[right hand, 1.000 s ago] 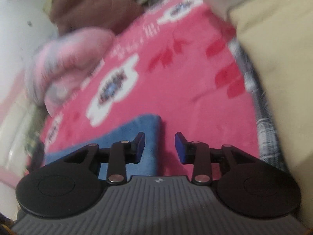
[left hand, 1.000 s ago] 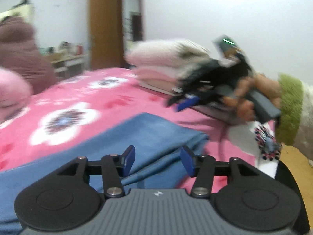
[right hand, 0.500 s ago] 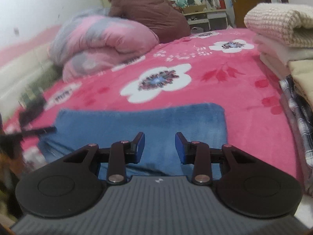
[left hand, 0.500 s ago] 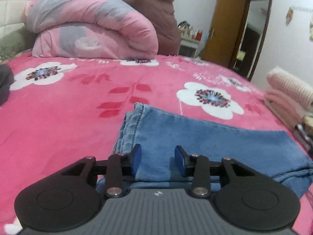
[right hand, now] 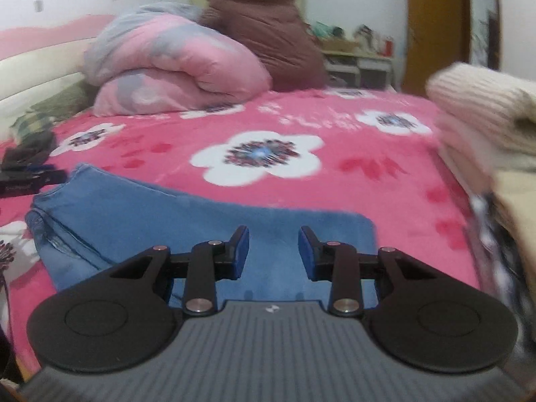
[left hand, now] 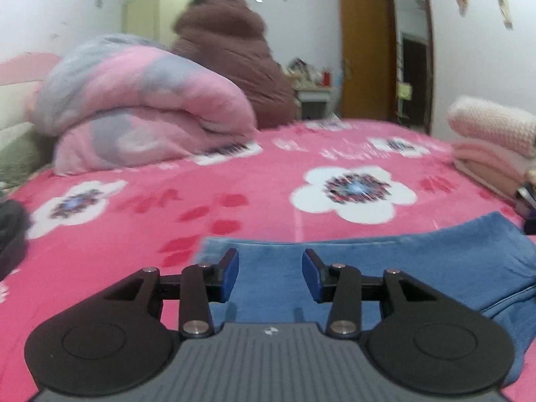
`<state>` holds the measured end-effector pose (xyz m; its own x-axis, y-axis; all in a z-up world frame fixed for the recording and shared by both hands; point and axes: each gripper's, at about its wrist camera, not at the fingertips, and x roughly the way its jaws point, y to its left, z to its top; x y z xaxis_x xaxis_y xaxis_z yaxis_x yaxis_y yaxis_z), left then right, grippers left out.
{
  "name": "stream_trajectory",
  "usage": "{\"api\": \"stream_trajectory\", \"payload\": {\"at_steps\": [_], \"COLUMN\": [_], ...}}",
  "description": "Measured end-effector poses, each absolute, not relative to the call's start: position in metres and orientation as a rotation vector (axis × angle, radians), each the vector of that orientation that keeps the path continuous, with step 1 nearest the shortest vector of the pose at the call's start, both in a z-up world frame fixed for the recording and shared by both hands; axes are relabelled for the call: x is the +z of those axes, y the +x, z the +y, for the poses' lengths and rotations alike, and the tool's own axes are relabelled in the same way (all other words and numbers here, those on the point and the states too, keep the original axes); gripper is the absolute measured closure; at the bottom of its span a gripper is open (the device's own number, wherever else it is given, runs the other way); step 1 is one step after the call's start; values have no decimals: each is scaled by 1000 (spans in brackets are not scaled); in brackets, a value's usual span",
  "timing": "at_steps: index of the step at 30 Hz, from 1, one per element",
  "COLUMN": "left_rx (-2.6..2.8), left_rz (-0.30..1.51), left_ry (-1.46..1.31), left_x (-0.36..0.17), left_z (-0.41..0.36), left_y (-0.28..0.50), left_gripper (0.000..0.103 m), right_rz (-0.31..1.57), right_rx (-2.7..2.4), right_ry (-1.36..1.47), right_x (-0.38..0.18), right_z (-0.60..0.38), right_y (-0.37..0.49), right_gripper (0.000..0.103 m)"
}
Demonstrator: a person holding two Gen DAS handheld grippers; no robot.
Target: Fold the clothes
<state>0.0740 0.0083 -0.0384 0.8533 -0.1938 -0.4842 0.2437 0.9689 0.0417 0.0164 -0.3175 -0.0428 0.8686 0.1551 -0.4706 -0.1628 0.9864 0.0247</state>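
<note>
Blue jeans (left hand: 385, 268) lie flat and folded on the pink flowered bedspread (left hand: 268, 184). My left gripper (left hand: 269, 268) hovers over their left end. Its jaws are opening, and nothing sits between the blue pads. In the right wrist view the same jeans (right hand: 167, 221) stretch from the left towards the middle, with their square right corner just beyond my right gripper (right hand: 273, 244). That gripper is open over the cloth and holds nothing. How close either gripper is to the fabric I cannot tell.
A rolled pink and grey quilt (left hand: 144, 114) and a brown one (left hand: 231, 60) are piled at the head of the bed. A stack of folded knitwear (right hand: 485, 107) stands at the right edge. Dark clothing (left hand: 10, 231) lies at the left. A wooden door (left hand: 365, 50) stands behind.
Both views have swung round and levelled to face the head of the bed, with the jeans now straight under both grippers. The left jaws stand narrower than a second ago.
</note>
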Motion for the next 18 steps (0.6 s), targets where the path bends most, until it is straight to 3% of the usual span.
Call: {"api": "stream_trajectory", "payload": {"at_steps": [4,8,12,18], "left_rx": [-173,-192,-213,-250], "left_rz": [650,610,557,543], "left_ry": [41,48,66,29], "left_x": [-63,-74,-82,-85], "left_z": [4,6,8,13], "left_y": [116,115,105,104], "left_gripper": [59,59,57,51], "right_rz": [524,624,601,544], "right_rx": [146,-7,31,28], "right_ry": [15,-27,155,165], "right_x": [-57,-91,-97,-105], "right_z": [-306,-314,-339,-338], "right_y": [66,111,112,102], "right_gripper": [71,71,71,71]}}
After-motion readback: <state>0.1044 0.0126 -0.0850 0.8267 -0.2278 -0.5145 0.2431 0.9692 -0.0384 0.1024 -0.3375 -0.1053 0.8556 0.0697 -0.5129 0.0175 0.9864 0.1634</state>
